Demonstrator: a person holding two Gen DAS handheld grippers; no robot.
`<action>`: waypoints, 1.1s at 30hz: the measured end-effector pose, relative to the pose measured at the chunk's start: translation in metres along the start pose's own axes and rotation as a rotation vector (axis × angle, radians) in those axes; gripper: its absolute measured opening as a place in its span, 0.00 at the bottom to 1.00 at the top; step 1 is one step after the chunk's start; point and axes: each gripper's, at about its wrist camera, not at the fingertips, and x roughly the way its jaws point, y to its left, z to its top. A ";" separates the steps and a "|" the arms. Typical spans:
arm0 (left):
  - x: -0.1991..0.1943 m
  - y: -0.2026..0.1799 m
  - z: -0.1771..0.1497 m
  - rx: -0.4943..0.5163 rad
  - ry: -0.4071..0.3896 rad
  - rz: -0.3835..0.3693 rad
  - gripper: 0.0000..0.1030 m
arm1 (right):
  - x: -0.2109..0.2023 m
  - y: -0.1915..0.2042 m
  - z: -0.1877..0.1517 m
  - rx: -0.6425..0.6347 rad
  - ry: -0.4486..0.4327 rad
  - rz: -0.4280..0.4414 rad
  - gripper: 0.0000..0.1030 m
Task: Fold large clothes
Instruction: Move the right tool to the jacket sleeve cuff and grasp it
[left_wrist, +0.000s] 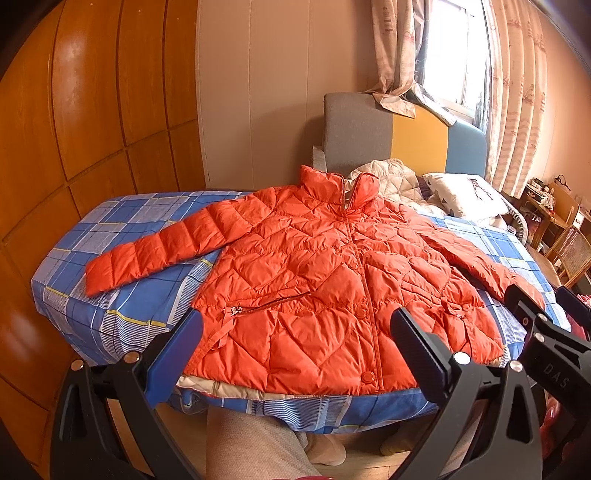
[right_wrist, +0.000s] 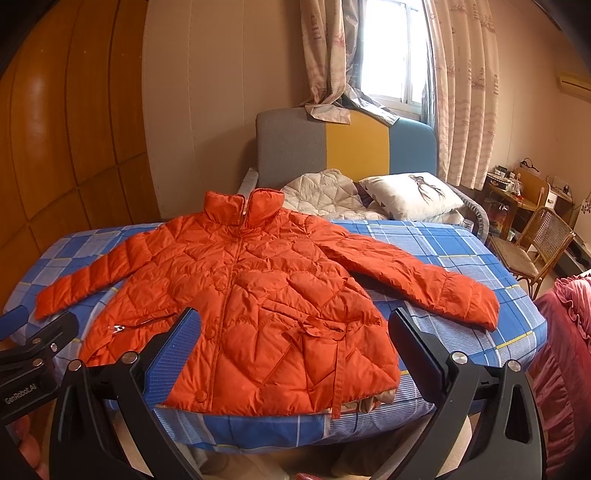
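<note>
Jacket (right_wrist: 251, 295) flat on bed (right_wrist: 461, 251), pillow (right_wrist: 406, 195) behind.

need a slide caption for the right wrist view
Open right tongs hover over an orange quilted jacket spread flat on a blue plaid bed.

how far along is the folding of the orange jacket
Barely begun. Done: the orange quilted puffer jacket lies front up and snapped shut on the blue plaid bedsheet, both sleeves spread outward. In hand: nothing; the left gripper and right gripper are both open, near its hem, not touching fabric. Left: all of the folding, sleeves and body; no fold shows yet.
</note>
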 end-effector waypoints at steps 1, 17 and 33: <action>0.001 -0.001 0.000 0.003 0.002 -0.001 0.98 | 0.001 0.000 0.000 0.000 0.002 0.000 0.97; 0.082 0.000 0.012 0.036 0.136 0.025 0.98 | 0.099 -0.051 -0.002 0.094 0.173 -0.003 0.97; 0.212 0.024 0.031 -0.008 0.277 0.087 0.98 | 0.228 -0.212 -0.023 0.529 0.340 -0.190 0.97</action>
